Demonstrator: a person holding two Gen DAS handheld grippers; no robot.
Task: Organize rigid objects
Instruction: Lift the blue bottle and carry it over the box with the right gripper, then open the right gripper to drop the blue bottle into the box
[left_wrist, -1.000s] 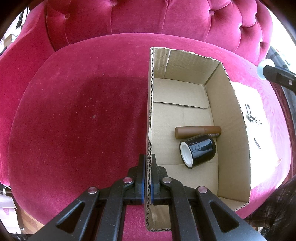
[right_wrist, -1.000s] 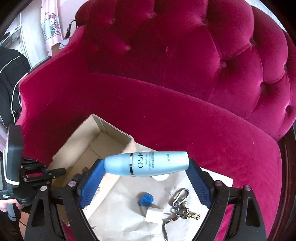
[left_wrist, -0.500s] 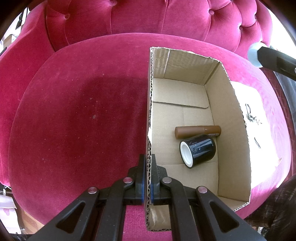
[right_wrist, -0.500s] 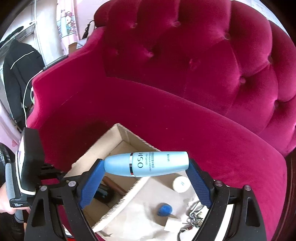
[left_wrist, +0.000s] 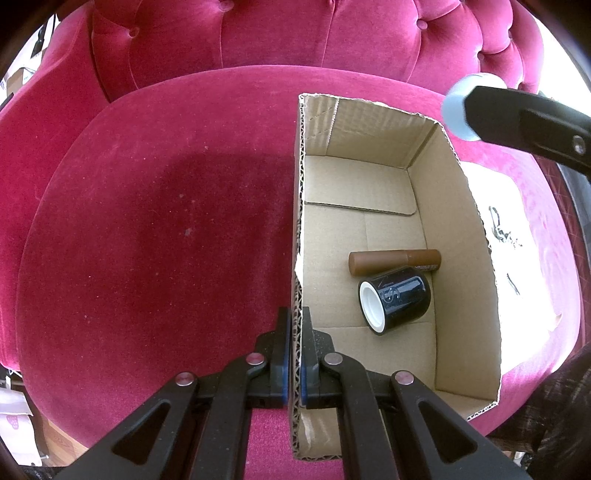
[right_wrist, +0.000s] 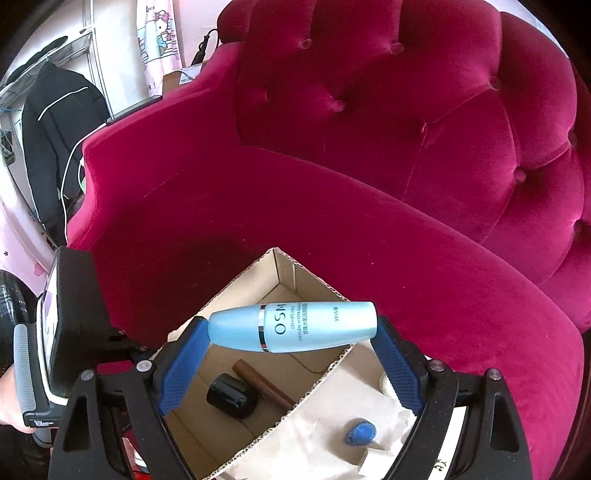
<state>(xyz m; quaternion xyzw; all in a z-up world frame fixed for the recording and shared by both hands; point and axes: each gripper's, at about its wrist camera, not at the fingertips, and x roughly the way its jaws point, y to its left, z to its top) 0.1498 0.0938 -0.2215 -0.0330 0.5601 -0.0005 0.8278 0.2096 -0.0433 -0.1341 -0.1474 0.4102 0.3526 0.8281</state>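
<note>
Your left tongs (left_wrist: 293, 365) pinch the box (left_wrist: 300, 206) wall to steady it; your right tongs (right_wrist: 291, 334) grip the bottle (right_wrist: 291, 326) endwise above it for dropping in.

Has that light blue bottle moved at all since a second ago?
Yes. Held in the right gripper, the blue bottle has travelled leftwards from above the paper to over the cardboard box.

Blue bottle (right_wrist: 291, 326) held above box (right_wrist: 295, 275).

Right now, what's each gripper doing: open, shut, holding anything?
Left gripper: shut on the box wall.
Right gripper: shut on the blue bottle, gripped end to end above the box.
</note>
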